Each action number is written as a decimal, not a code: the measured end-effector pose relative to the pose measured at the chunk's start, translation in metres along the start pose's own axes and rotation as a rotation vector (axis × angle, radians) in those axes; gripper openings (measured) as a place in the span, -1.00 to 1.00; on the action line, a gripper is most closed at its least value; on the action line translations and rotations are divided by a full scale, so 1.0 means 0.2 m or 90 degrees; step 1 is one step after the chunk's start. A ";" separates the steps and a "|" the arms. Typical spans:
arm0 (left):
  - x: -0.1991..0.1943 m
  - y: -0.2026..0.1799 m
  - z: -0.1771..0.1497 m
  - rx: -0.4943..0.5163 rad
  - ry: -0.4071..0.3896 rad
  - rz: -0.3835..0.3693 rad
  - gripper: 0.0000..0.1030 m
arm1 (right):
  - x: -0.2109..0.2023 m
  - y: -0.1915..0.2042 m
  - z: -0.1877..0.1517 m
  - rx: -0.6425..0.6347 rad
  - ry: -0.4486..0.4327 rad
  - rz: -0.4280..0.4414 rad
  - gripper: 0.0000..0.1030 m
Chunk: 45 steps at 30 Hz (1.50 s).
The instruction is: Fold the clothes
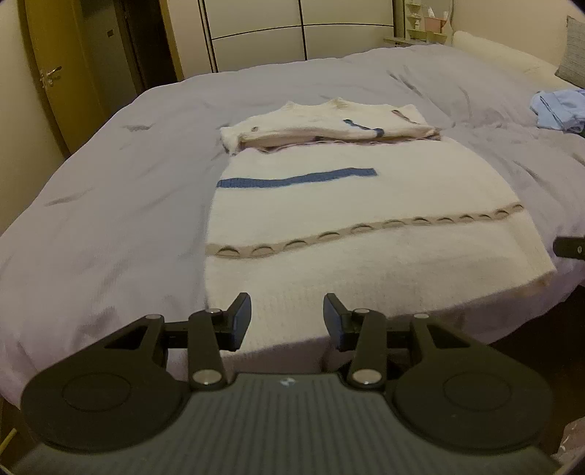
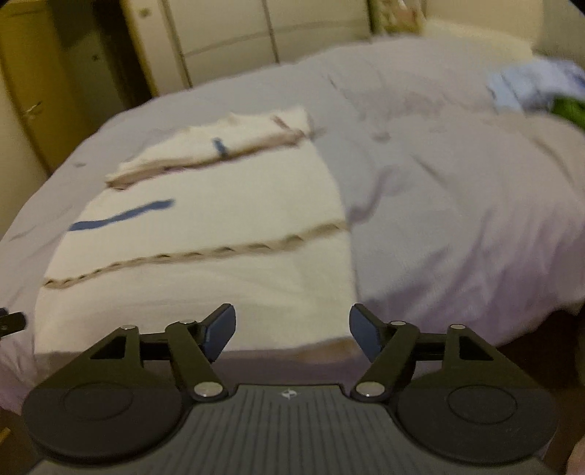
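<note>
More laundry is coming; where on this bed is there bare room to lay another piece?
Bare bedspread left of the white sweater, and between it and the blue clothes. The middle is taken.

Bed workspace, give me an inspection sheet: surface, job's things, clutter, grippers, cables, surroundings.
Surface: bed, lilac cover, wrinkled.
Job's things: white sweater lying flat, far end folded back over itself, near hem at the bed's edge.
Clutter: light blue clothes at far right; something green beside them in the blurred right wrist view.
Grippers: left gripper and right gripper open, nothing between the jaws.
Cables: nothing seen.
Surroundings: wardrobe, door, shelf.
</note>
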<state>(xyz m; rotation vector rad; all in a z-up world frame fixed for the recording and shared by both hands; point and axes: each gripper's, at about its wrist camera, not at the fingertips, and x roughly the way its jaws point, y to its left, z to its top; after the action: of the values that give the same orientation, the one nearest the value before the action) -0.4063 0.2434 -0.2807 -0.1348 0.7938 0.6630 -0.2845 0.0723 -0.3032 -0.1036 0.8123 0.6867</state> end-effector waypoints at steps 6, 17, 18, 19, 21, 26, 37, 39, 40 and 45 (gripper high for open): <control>-0.06 -0.04 0.00 0.002 -0.013 0.002 -0.19 | -0.15 0.08 -0.02 -0.017 -0.038 0.017 0.48; -0.06 -0.04 -0.02 0.003 -0.007 0.004 -0.15 | -0.24 0.04 -0.10 -0.005 -0.052 0.032 0.49; -0.05 -0.05 -0.02 0.003 -0.005 0.003 -0.14 | -0.24 0.03 -0.10 -0.005 -0.053 0.033 0.49; -0.04 -0.05 -0.02 0.002 -0.002 0.003 -0.13 | -0.24 0.03 -0.10 -0.005 -0.054 0.034 0.49; -0.02 -0.04 -0.02 0.006 -0.002 -0.005 -0.13 | -0.24 0.03 -0.10 -0.004 -0.057 0.036 0.49; 0.00 0.11 -0.09 0.085 -0.082 -0.016 -0.13 | -0.23 0.00 -0.11 -0.056 -0.105 0.043 0.49; 0.39 0.35 -0.29 0.471 -0.139 0.071 -0.14 | 0.17 -0.25 -0.17 -0.452 -0.141 -0.174 0.49; 0.46 0.36 -0.30 0.518 -0.139 0.070 -0.13 | 0.25 -0.26 -0.18 -0.502 -0.146 -0.188 0.49; 0.50 0.36 -0.30 0.541 -0.140 0.070 -0.13 | 0.29 -0.27 -0.18 -0.526 -0.151 -0.190 0.50; 0.59 0.36 -0.37 0.667 -0.188 0.068 -0.14 | 0.49 -0.29 -0.26 -0.705 -0.140 -0.219 0.48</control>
<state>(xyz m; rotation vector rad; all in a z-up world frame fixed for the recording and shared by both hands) -0.4333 0.3334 -0.4059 0.9414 0.7768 0.2883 -0.2358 0.0616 -0.4183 -1.1210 0.1152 0.7338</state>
